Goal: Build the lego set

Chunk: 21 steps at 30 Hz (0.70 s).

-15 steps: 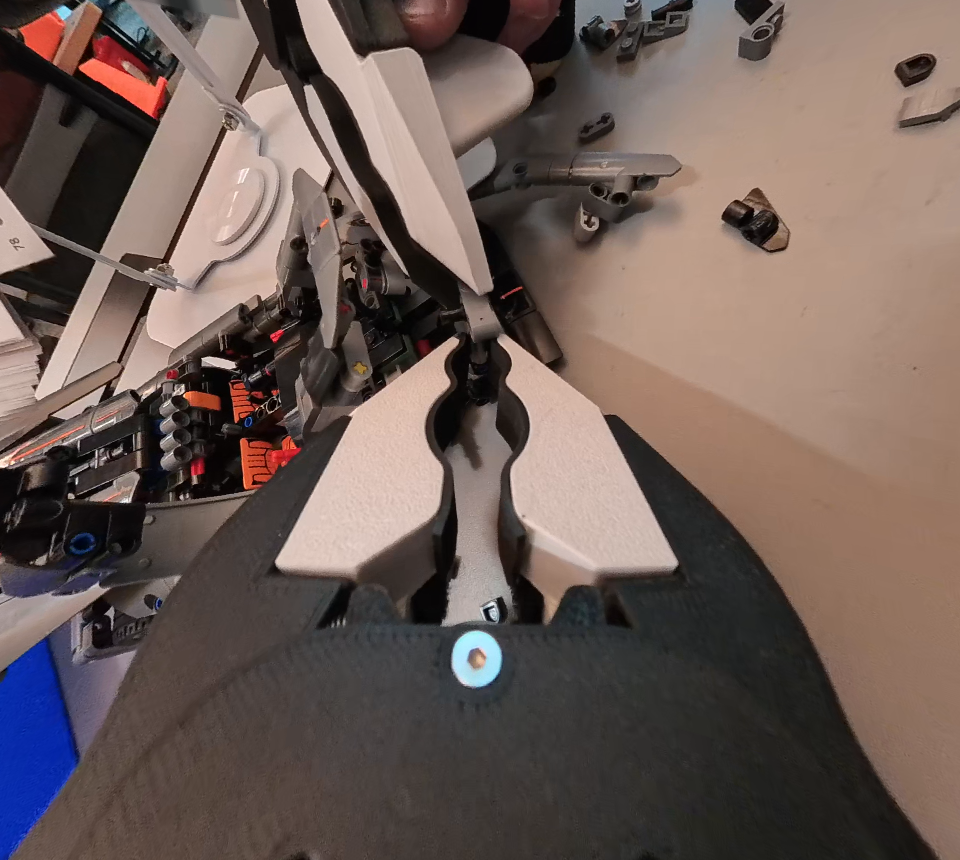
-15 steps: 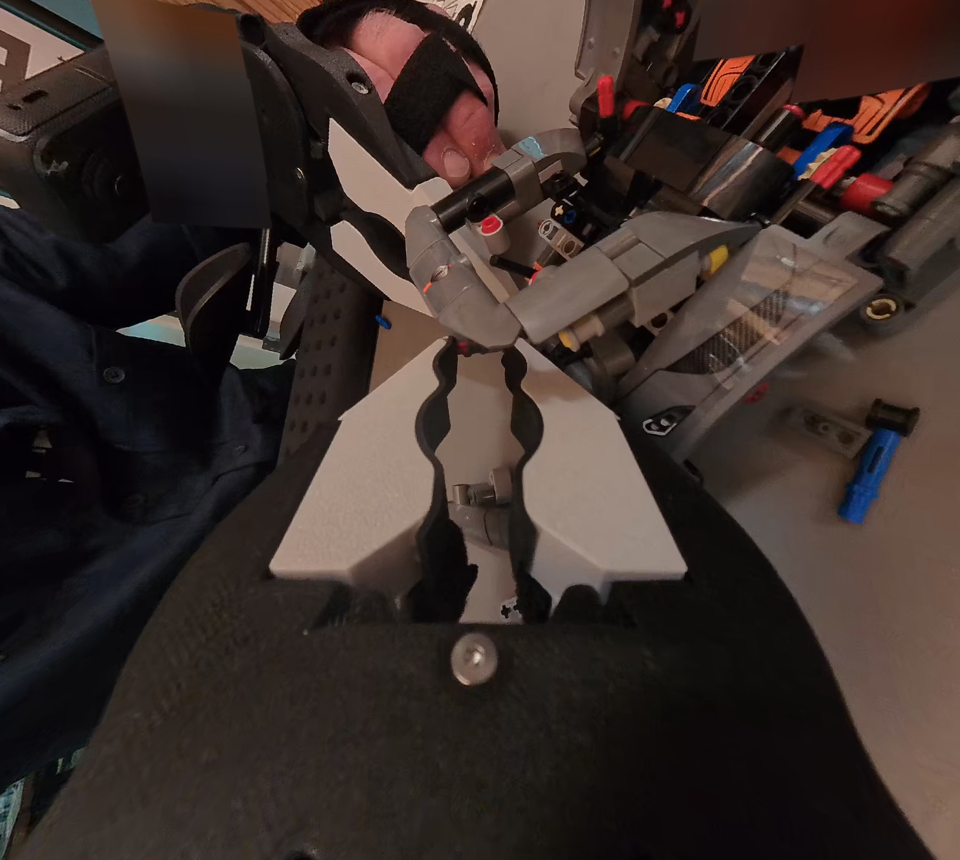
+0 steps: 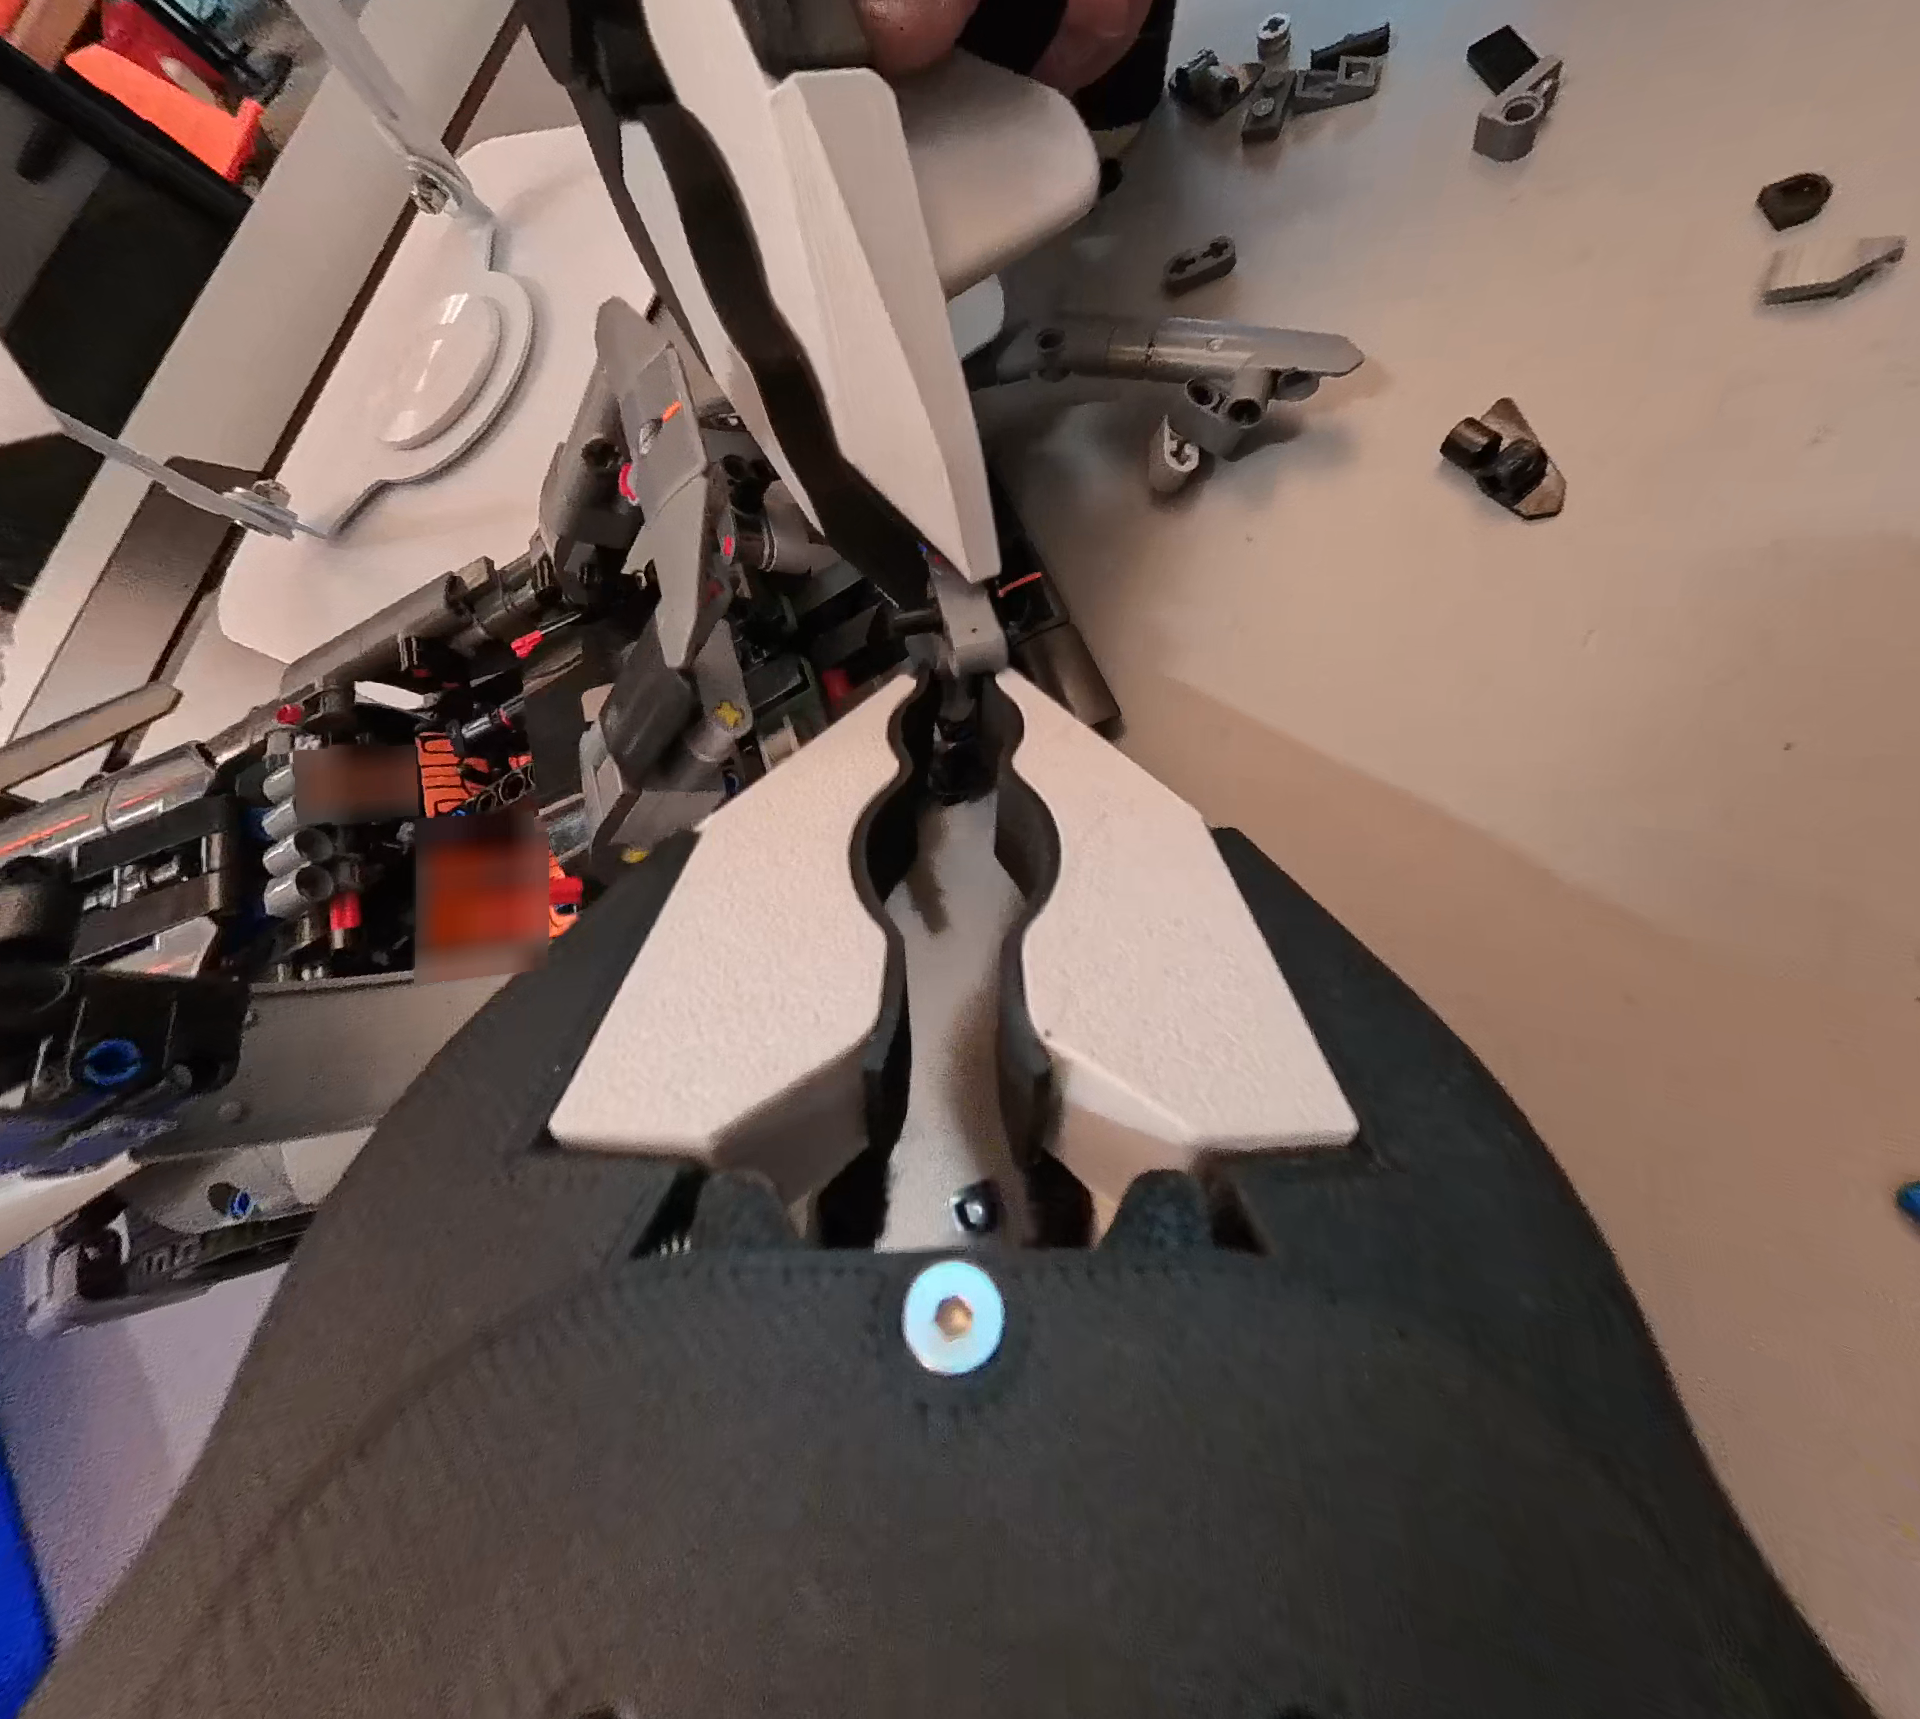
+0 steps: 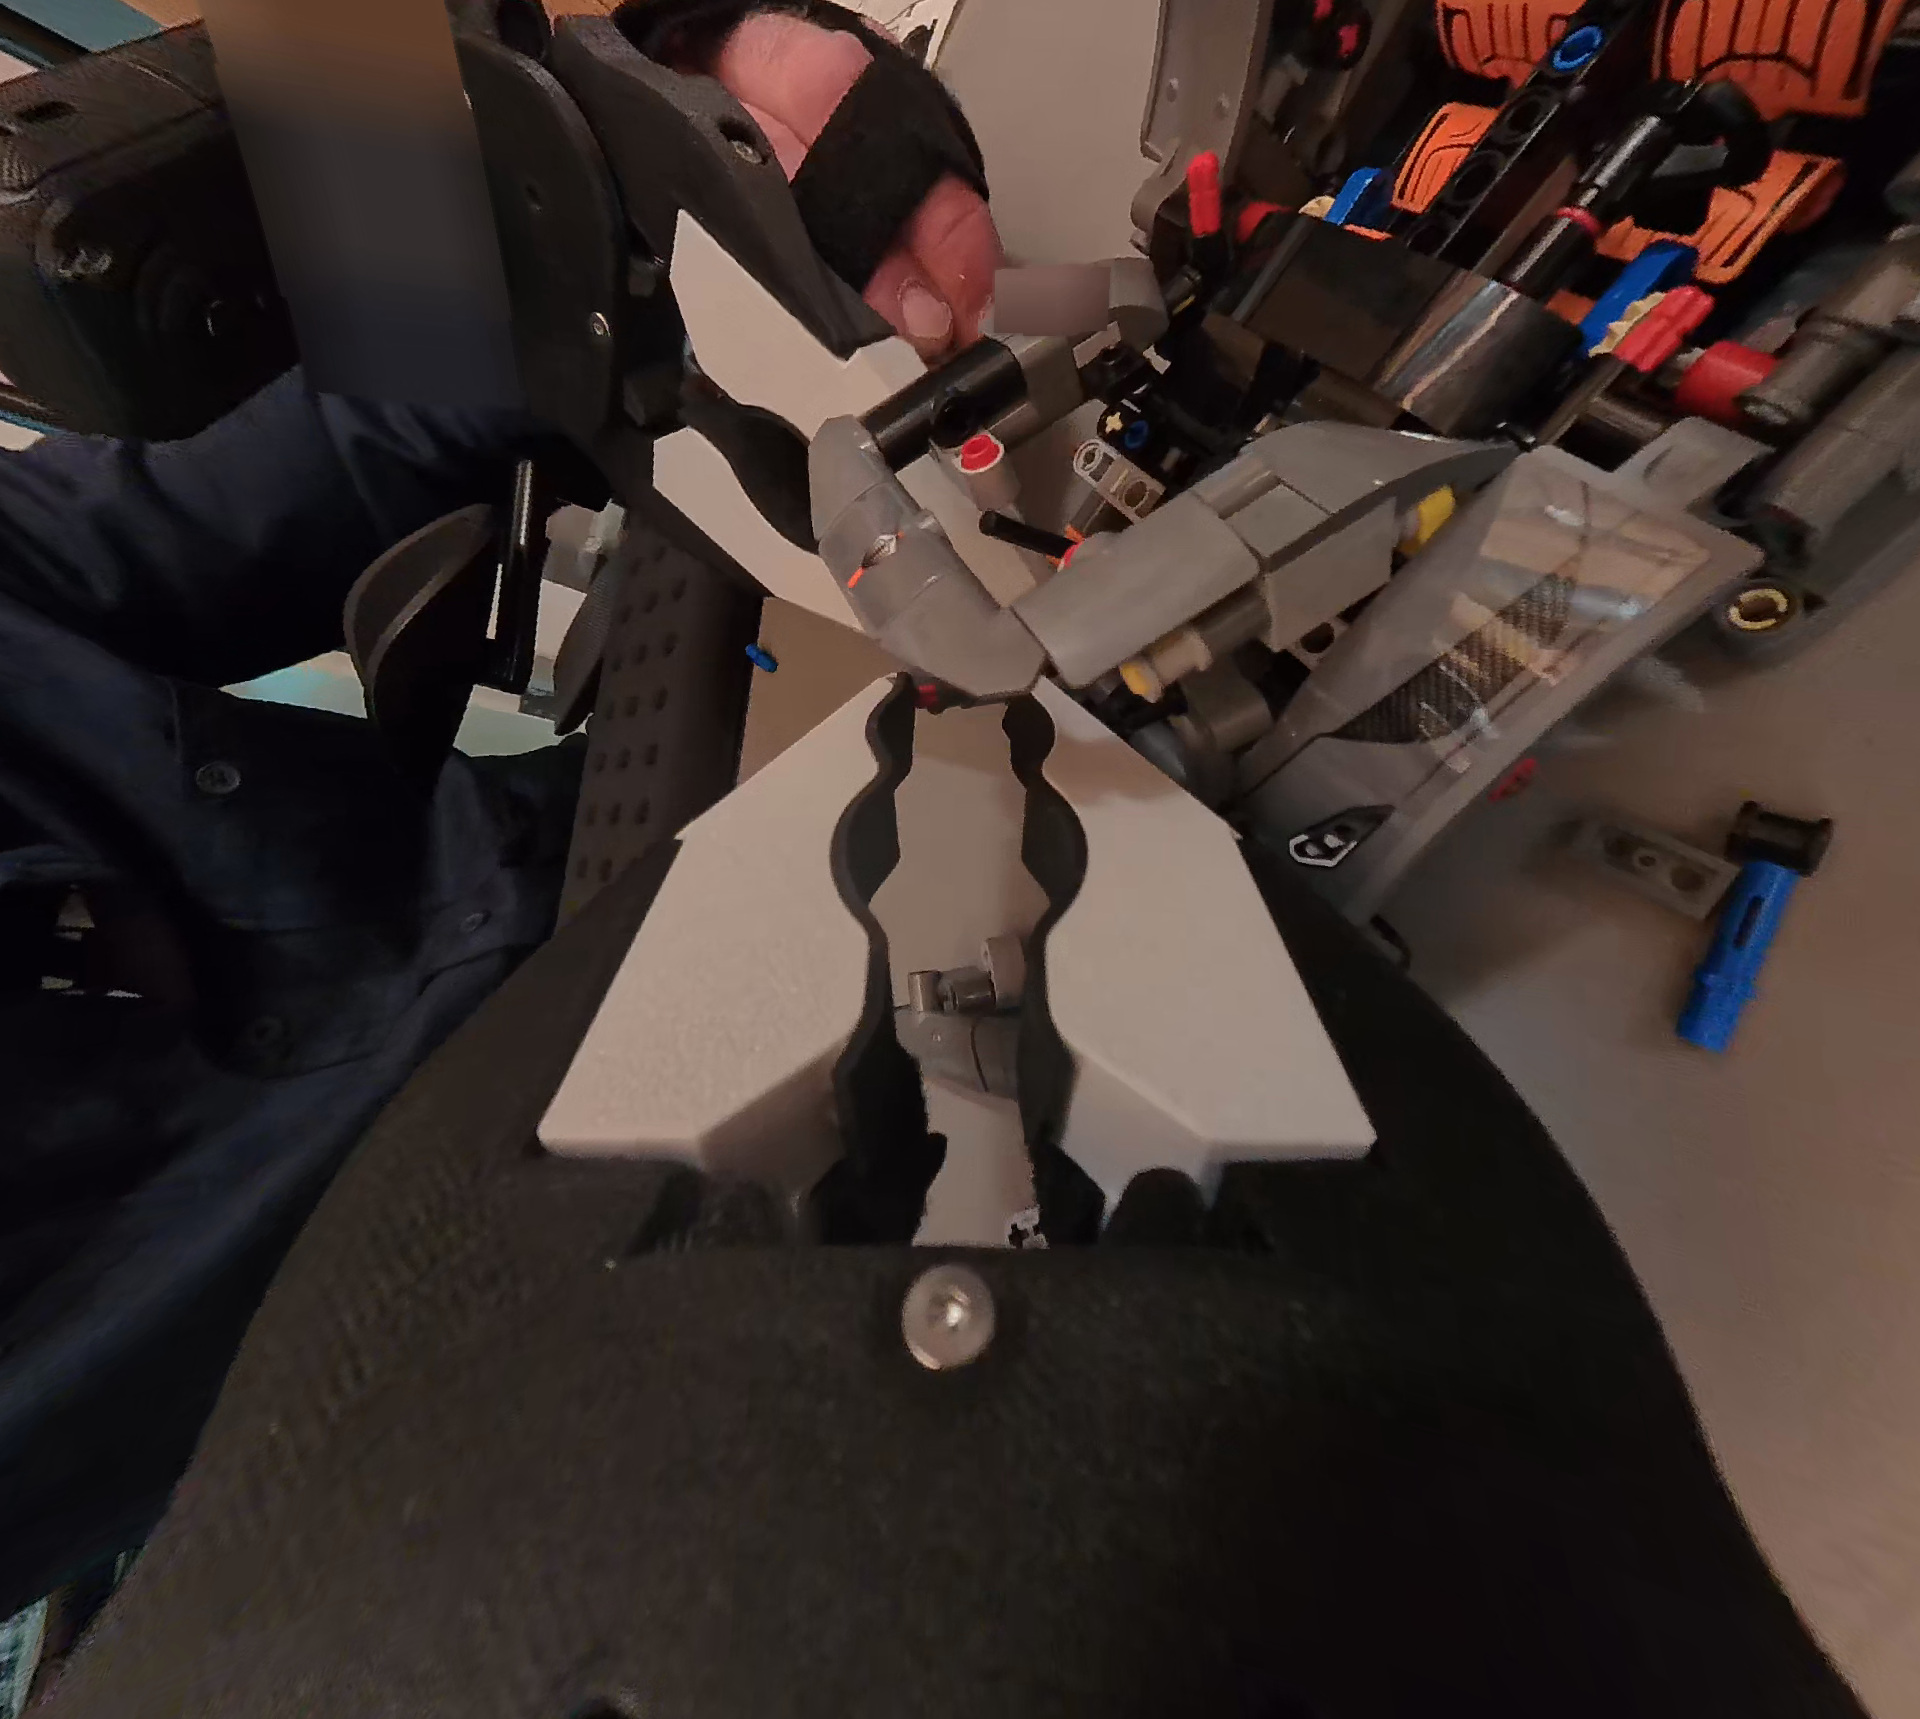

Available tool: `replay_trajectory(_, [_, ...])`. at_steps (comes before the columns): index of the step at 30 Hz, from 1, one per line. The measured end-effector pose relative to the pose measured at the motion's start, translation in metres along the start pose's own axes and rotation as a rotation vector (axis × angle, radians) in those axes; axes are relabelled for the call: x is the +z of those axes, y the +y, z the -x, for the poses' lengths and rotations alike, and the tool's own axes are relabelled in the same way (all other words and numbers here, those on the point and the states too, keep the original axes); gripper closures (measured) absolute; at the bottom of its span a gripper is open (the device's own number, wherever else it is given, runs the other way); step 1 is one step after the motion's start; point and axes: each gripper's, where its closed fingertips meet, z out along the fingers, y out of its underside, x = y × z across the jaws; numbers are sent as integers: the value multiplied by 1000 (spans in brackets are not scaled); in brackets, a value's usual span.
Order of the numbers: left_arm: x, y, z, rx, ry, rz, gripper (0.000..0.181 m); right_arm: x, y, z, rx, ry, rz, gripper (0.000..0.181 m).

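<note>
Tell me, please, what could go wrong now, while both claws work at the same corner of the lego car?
1. Both claws meet at one small grey piece: the right claw and the left claw almost touch, so they could collide or knock it loose.
2. Pushing here may pop off the grey front panels of the car.
3. Loose parts lie close by, such as the blue pin, and may be swept away.

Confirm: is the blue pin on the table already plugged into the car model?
No, the blue pin lies loose on the table, apart from the car model.
</note>
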Motion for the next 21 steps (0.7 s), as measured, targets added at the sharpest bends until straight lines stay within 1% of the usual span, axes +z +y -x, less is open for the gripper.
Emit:
replay_trajectory(1, [0,2,0,-6,11,19,170,0,0,0,5,-3,1,165])
replay_trajectory(2, [-2,0,1,-8,10,15,167,-1,0,0,5,-1,1,165])
replay_trajectory(4, [-6,-4,-2,-45,51,-10,166,-2,-1,0,1,5,-4,165])
replay_trajectory(5, [-7,-4,-4,-71,77,-16,162,-2,-1,0,1,5,-2,165])
replay_trajectory(6, [-8,-5,-4,-74,78,-23,162,-2,-1,0,0,5,-4,165])
replay_trajectory(11, [-7,-6,-3,-71,66,-24,171,-1,-2,0,13,7,-11,165])
replay_trajectory(16, [-7,-5,0,-112,64,-34,173,-1,-6,-1,59,1,-39,166])
replay_trajectory(19, [-7,-5,3,-164,71,-46,175,-3,-11,-1,34,20,-64,171])
replay_trajectory(21, [-7,-4,5,-218,88,-58,177,-4,-12,-1,-5,43,-60,169])
